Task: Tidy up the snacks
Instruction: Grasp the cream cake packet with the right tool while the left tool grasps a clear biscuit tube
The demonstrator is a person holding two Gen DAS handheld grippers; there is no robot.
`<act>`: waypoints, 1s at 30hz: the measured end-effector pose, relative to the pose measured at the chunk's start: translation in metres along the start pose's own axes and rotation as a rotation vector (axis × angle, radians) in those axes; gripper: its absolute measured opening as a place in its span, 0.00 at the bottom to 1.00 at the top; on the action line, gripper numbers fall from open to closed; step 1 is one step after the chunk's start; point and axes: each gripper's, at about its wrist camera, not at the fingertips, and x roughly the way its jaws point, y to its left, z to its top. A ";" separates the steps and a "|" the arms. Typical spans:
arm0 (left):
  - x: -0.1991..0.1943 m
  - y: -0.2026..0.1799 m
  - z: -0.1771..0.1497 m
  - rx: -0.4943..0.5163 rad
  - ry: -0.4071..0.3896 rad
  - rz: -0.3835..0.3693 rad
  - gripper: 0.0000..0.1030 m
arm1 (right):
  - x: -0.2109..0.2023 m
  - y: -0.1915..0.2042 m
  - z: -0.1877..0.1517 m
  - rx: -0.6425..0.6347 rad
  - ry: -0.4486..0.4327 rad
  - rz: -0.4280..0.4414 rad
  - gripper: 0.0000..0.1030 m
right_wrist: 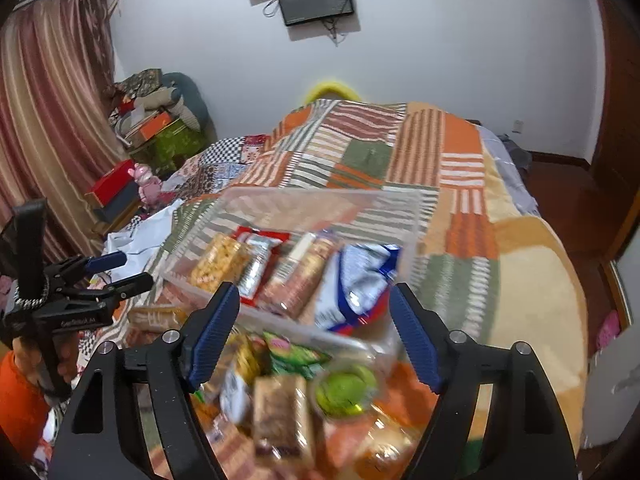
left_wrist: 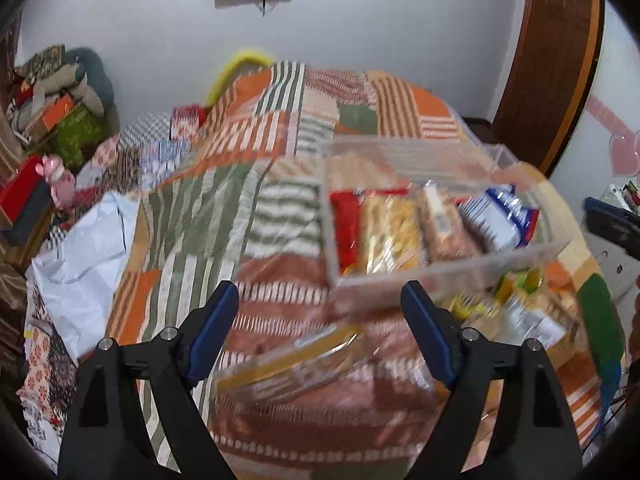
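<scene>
A clear plastic bin [left_wrist: 424, 280] stands on the bed and holds a red packet [left_wrist: 346, 224], a yellow nut pack [left_wrist: 390, 232], a brown biscuit roll [left_wrist: 448, 232] and a blue-white bag [left_wrist: 500, 216]. My left gripper [left_wrist: 320, 292] is open just in front of the bin's near wall, with nothing in it; a clear yellow-striped packet [left_wrist: 296, 360] lies below it. My right gripper [right_wrist: 315, 292] is open over the bin's [right_wrist: 320, 204] near edge and holds nothing. Loose snacks lie beneath it: a green packet [right_wrist: 296, 354], a green cup [right_wrist: 344, 390] and a brown biscuit pack [right_wrist: 280, 412].
The patchwork blanket [left_wrist: 248, 168] covers the bed. A white plastic bag [left_wrist: 88, 248] lies at its left edge, with boxes and soft toys [left_wrist: 60, 92] piled beyond. A striped curtain [right_wrist: 48, 120] hangs at left, a wooden door [left_wrist: 556, 60] stands at right.
</scene>
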 end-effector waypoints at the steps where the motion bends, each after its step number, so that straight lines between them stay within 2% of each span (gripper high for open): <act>1: 0.005 0.005 -0.004 -0.006 0.018 -0.003 0.81 | -0.001 -0.003 -0.003 0.006 0.006 -0.007 0.73; 8: 0.048 0.025 -0.023 -0.046 0.145 -0.059 0.82 | 0.000 -0.029 -0.042 0.065 0.106 -0.044 0.73; 14: 0.057 0.038 -0.031 -0.122 0.179 -0.158 0.85 | 0.007 -0.038 -0.070 0.095 0.185 -0.052 0.73; 20: 0.044 0.014 -0.052 0.028 0.192 -0.104 0.85 | 0.012 -0.031 -0.080 0.083 0.203 -0.052 0.73; 25: 0.026 -0.006 -0.069 0.080 0.185 -0.087 0.84 | 0.015 -0.027 -0.083 0.077 0.211 -0.049 0.73; 28: 0.010 -0.018 -0.080 0.095 0.167 -0.096 0.74 | 0.014 -0.026 -0.085 0.068 0.205 -0.056 0.68; 30: 0.002 -0.026 -0.085 0.102 0.168 -0.110 0.60 | 0.013 -0.026 -0.086 0.060 0.205 -0.062 0.57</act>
